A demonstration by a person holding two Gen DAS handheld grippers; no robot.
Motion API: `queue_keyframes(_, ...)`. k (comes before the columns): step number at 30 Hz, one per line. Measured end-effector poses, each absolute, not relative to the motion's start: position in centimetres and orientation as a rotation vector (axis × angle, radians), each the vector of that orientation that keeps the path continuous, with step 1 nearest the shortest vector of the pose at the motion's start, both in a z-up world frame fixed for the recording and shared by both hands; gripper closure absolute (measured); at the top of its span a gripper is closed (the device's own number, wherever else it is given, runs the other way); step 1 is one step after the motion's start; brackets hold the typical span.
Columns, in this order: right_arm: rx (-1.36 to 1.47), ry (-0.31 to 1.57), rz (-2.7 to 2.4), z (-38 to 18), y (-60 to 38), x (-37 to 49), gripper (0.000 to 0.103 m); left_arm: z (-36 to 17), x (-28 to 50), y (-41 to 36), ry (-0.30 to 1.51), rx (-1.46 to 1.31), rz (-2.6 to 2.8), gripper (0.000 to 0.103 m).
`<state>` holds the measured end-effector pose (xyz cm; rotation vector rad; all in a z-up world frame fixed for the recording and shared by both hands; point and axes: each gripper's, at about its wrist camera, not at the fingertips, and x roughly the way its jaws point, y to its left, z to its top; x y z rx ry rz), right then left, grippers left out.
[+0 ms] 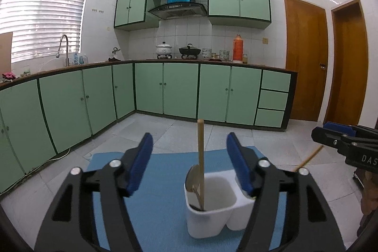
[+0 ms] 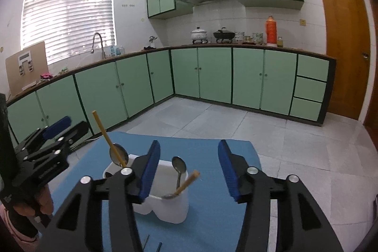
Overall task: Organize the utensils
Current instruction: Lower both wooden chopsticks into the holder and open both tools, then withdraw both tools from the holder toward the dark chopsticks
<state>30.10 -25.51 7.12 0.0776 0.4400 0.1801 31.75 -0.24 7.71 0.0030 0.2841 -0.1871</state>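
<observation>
A white two-compartment utensil holder (image 1: pixel 210 211) stands on a blue mat (image 1: pixel 160 193). In the left wrist view its near compartment holds a metal spoon (image 1: pixel 195 177) and an upright bamboo chopstick (image 1: pixel 201 157). In the right wrist view the holder (image 2: pixel 165 202) shows a spoon (image 2: pixel 179 165) and a chopstick (image 2: pixel 187 182) in the right compartment, and a spoon (image 2: pixel 118 154) with a chopstick (image 2: pixel 107 137) in the left one. My left gripper (image 1: pixel 190 152) is open and empty just above the holder. My right gripper (image 2: pixel 189 162) is open and empty above it.
The mat (image 2: pixel 212 181) lies on a table over a grey tiled floor. Two thin dark utensil ends (image 2: pixel 152 245) lie on the mat's near edge. Green cabinets (image 1: pixel 179 91) line the far walls. The other gripper shows at the right edge (image 1: pixel 342 145) and at the left (image 2: pixel 45 152).
</observation>
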Motion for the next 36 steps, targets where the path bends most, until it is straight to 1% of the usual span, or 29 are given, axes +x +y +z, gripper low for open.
queue_keyframes(1,0.085,0.435,0.176,7.0,-25.7,29.6,0.045,7.7,31.3,-0.1,0.283,0.000,-0.187,0.032)
queue_keyframes(2,0.090,0.431,0.173,6.9,-25.9,29.1,0.041,7.7,30.9,0.0,0.281,-0.003,-0.188,0.030)
queue_keyframes(3,0.095,0.427,0.171,6.8,-26.0,28.7,0.036,7.7,30.4,0.1,0.280,-0.008,-0.189,0.027)
queue_keyframes(7,0.114,0.416,0.181,6.2,-26.2,26.5,0.030,7.2,28.0,0.5,0.274,-0.012,-0.192,0.016)
queue_keyframes(9,0.117,0.409,0.184,5.7,-26.2,25.5,0.026,6.8,26.9,0.7,0.276,-0.013,-0.198,0.014)
queue_keyframes(15,0.099,0.406,0.190,3.7,-25.8,22.0,0.019,5.3,23.8,1.0,0.294,-0.008,-0.197,0.012)
queue_keyframes(23,0.069,0.427,0.180,0.3,-25.0,17.6,0.015,2.3,20.1,1.7,0.350,0.011,-0.184,0.010)
queue_keyframes(36,0.065,0.447,0.065,-6.9,-22.1,11.0,0.015,-4.2,14.1,3.1,0.458,-0.001,-0.151,0.009)
